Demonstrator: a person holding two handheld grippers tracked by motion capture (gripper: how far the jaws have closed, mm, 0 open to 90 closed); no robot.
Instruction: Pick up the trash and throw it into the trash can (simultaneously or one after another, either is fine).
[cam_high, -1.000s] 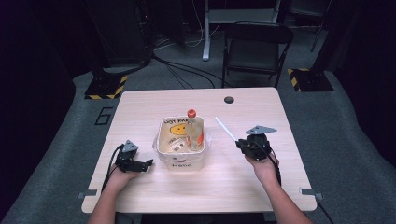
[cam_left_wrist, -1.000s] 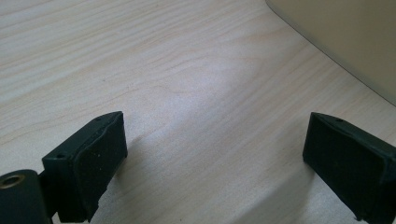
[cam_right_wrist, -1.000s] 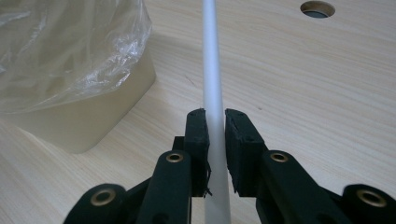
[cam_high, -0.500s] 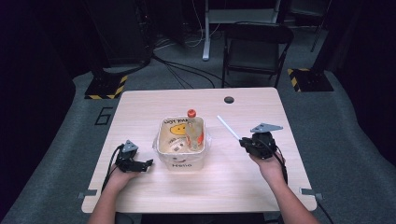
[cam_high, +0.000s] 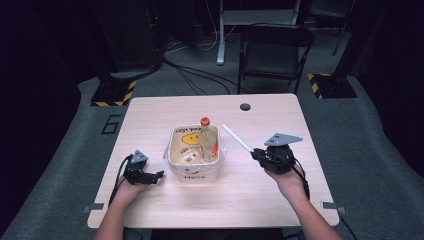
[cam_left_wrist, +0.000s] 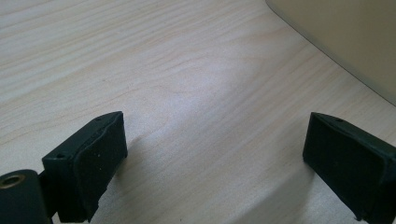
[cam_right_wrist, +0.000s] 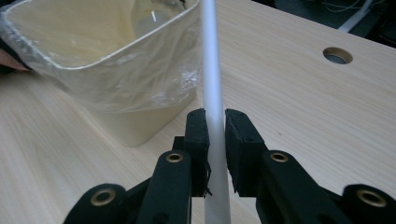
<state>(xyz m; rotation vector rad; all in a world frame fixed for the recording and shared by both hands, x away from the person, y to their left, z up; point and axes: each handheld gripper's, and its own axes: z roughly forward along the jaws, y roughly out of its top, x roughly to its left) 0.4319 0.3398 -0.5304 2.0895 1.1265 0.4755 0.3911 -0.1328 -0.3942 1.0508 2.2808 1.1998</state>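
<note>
From the high view, the right gripper (cam_high: 256, 153), right of centre, is pinching a white straw (cam_high: 236, 138) that is slanting up-left toward the lined tub (cam_high: 194, 172) at mid-frame, where a bottle with an orange cap (cam_high: 209, 142) is standing. The left gripper (cam_high: 156, 175) is resting at lower left, just beside the tub. Bare tabletop (cam_high: 260, 200) is lying open along the bottom and right, well inside the edges.

In the left gripper view, the jaws are spread wide over bare wood, with the tub wall (cam_left_wrist: 345, 37) at upper right.

In the right gripper view, the pads are pressing the straw (cam_right_wrist: 211, 79) between them. I'd judge it best to keep the straw steep and lift its tip clear of the crinkled plastic liner (cam_right_wrist: 140, 79) before aiming inward.
</note>
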